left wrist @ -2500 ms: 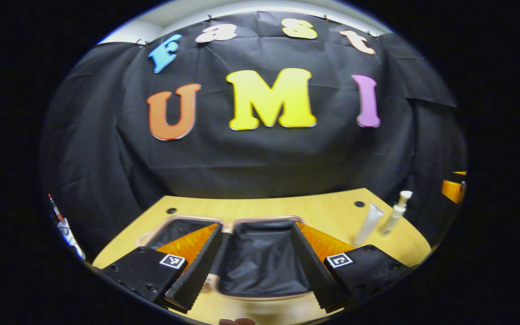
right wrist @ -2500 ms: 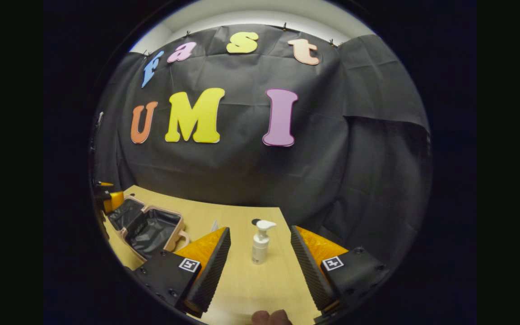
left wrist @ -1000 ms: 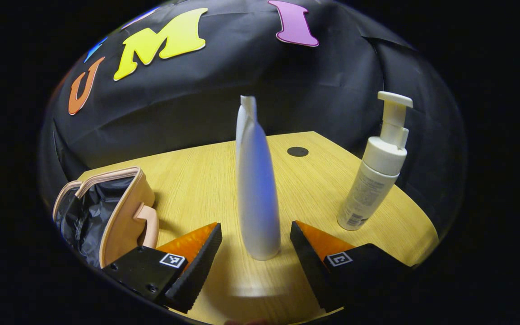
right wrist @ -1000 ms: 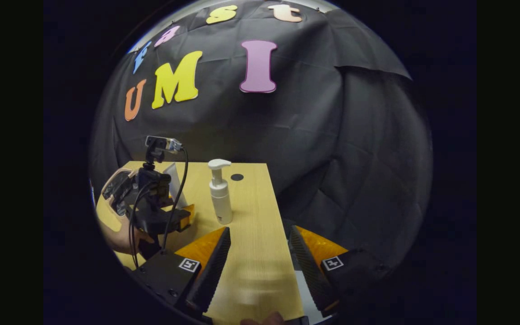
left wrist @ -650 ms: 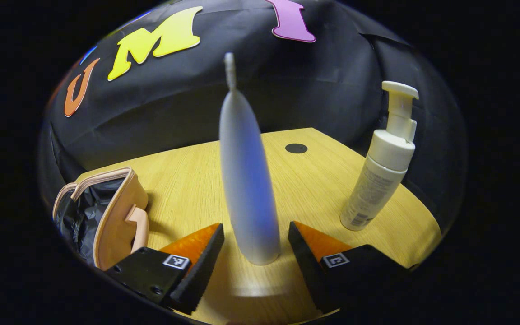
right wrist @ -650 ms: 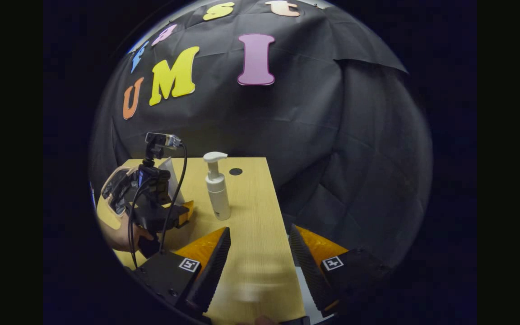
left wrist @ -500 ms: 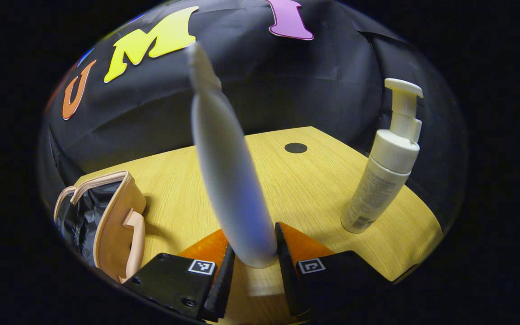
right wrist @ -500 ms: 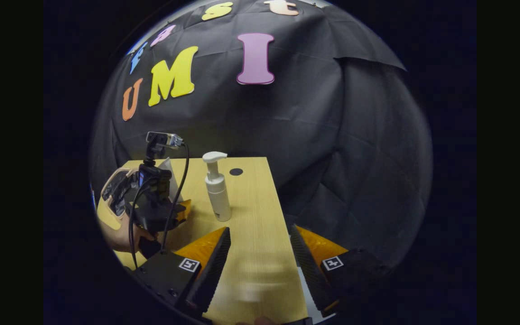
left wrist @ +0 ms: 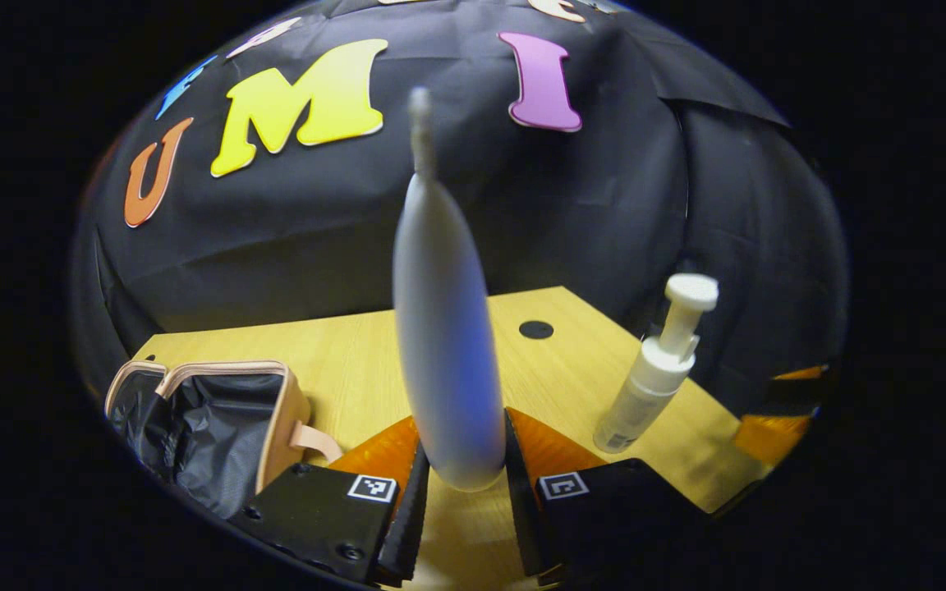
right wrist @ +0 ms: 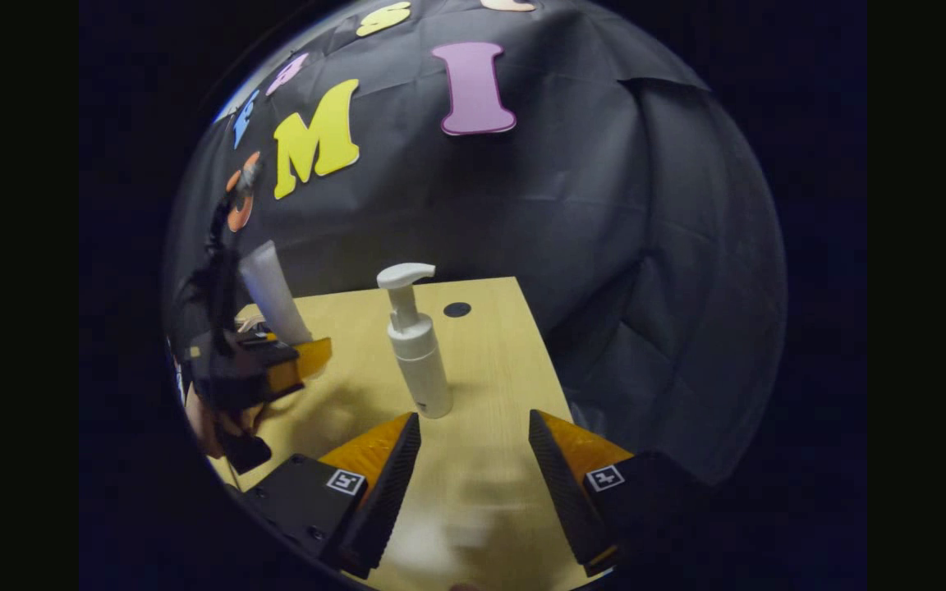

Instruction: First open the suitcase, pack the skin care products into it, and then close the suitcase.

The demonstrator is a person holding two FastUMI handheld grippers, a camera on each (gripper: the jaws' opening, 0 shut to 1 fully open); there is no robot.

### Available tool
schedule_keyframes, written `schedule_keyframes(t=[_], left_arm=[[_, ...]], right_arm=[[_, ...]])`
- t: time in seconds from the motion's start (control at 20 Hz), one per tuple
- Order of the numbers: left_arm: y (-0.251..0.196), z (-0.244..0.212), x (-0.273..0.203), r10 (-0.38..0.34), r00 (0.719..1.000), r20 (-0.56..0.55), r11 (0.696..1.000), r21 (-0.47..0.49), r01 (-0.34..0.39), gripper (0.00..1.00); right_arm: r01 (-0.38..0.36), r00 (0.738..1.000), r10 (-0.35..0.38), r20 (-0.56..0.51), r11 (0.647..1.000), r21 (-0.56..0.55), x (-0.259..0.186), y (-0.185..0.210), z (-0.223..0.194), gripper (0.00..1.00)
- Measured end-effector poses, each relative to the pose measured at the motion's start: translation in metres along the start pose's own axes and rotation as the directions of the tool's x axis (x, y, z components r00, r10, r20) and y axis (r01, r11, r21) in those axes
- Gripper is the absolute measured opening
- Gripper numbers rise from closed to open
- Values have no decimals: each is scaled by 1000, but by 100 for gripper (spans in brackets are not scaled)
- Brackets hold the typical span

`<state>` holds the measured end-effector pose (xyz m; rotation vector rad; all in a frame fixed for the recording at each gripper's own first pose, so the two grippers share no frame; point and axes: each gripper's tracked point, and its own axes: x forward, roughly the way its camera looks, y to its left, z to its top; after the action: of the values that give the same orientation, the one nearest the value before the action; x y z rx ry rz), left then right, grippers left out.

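Observation:
In the left gripper view my left gripper (left wrist: 463, 492) is shut on the base of a white tube (left wrist: 444, 336), which stands upright between the fingers and hangs above the table. The open pink suitcase (left wrist: 218, 423) with its black lining lies at the lower left. A white pump bottle (left wrist: 654, 377) stands on the table to the right. In the right gripper view my right gripper (right wrist: 473, 484) is open with nothing between its fingers. The pump bottle (right wrist: 417, 349) stands just beyond its left finger. The left gripper (right wrist: 288, 357) with the tube (right wrist: 272, 295) is at far left.
The wooden table (left wrist: 342, 369) has a round black hole (left wrist: 535, 330) near its back edge, the same hole (right wrist: 456, 309) showing behind the pump bottle. The table's right edge (right wrist: 543, 361) drops off close to my right gripper. A hand (right wrist: 214, 431) holds the left gripper.
My left gripper closed on the white tube and has lifted it off the table. The right gripper has drawn nearer to the pump bottle.

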<state>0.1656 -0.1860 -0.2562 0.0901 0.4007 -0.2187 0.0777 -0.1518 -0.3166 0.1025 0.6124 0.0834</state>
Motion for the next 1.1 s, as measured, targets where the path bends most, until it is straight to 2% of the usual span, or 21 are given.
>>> schedule_keyframes(t=[0.05, 0.15, 0.2, 0.25, 0.3, 0.35, 0.5, 0.65, 0.75, 0.8, 0.85, 0.9, 1.05, 1.1], left_arm=[[4, 7, -8, 5, 1000, 8, 1000, -17, -5, 49], [13, 16, -20, 22, 1000, 21, 999, -40, -21, 48], [15, 15, -24, 28, 999, 18, 998, -54, -27, 53], [17, 14, -28, 31, 1000, 7, 997, -68, -30, 47], [20, 12, -32, 38, 999, -5, 996, -81, -38, 53], [23, 11, -37, 46, 999, -11, 995, -93, -46, 46], [38, 13, -57, 76, 997, -31, 990, -116, -79, 45], [62, 14, -81, 113, 992, -51, 979, -165, -120, 45], [84, 11, -97, 148, 986, -73, 968, -195, -160, 45], [97, 9, -104, 170, 982, -82, 961, -205, -184, 45], [109, 7, -111, 192, 977, -92, 955, -210, -207, 45], [119, 5, -119, 211, 972, -100, 950, -215, -228, 45], [152, 3, -136, 242, 964, -113, 931, -253, -263, 45], [164, 0, -142, 243, 963, -120, 928, -261, -267, 45]], right_arm=[[-8, 1000, 8, -1, 1000, -7, 11, 4, 0, 79], [-30, 1000, 30, -9, 999, -13, 30, 14, -5, 79], [-45, 999, 44, -12, 999, -17, 39, 20, -7, 79], [-60, 998, 59, -12, 998, -26, 47, 26, -7, 79], [-67, 998, 67, -15, 997, -40, 57, 31, -9, 77], [-76, 997, 74, -25, 996, -55, 66, 35, -12, 77], [-85, 995, 83, -52, 995, -46, 87, 40, -19, 75], [-80, 995, 78, -61, 997, -24, 105, 42, -20, 60], [-81, 995, 80, -61, 996, -25, 113, 46, -18, 58], [-75, 996, 73, -58, 997, -33, 118, 47, -19, 60], [-72, 996, 70, -56, 997, -40, 116, 47, -17, 51], [-68, 996, 65, -57, 997, -46, 119, 47, -17, 54], [-62, 996, 57, -69, 996, -70, 118, 48, -16, 48], [-69, 995, 63, -71, 995, -77, 113, 50, -14, 49]])
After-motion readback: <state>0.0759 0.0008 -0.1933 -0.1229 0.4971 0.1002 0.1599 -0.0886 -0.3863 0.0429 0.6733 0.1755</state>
